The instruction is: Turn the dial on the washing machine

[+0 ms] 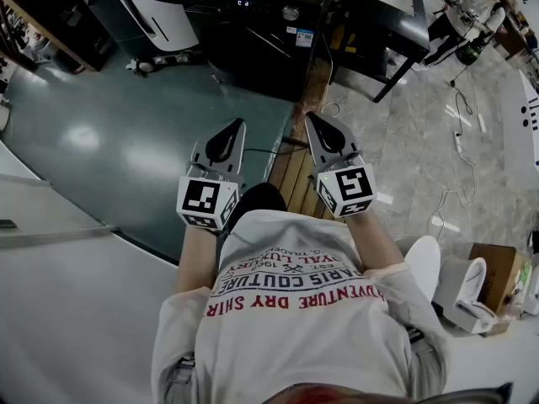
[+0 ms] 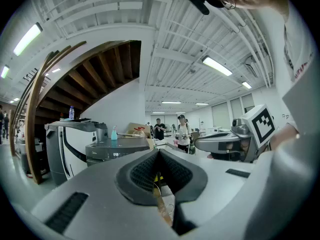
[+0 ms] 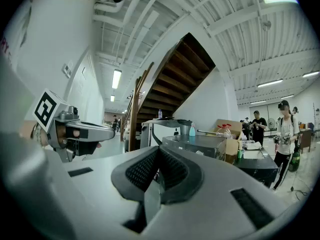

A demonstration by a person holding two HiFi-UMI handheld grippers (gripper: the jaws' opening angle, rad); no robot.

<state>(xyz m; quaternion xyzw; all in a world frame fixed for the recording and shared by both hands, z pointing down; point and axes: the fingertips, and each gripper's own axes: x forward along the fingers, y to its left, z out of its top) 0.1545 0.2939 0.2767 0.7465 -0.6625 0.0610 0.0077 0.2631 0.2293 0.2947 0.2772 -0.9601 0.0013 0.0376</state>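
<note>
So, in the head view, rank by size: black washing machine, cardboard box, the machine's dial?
1. washing machine
2. cardboard box
3. dial
The box lies nearer the camera, so its real size is unsure.

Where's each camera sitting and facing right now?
Head view: on the head, steeply down; washer ahead; shirt, arms, left gripper, right gripper show.
Left gripper view: on that gripper, facing the washer; its shut jaws and right gripper show.
Right gripper view: on that gripper, facing the washer; its shut jaws and left gripper show.
All three share the washer.
</note>
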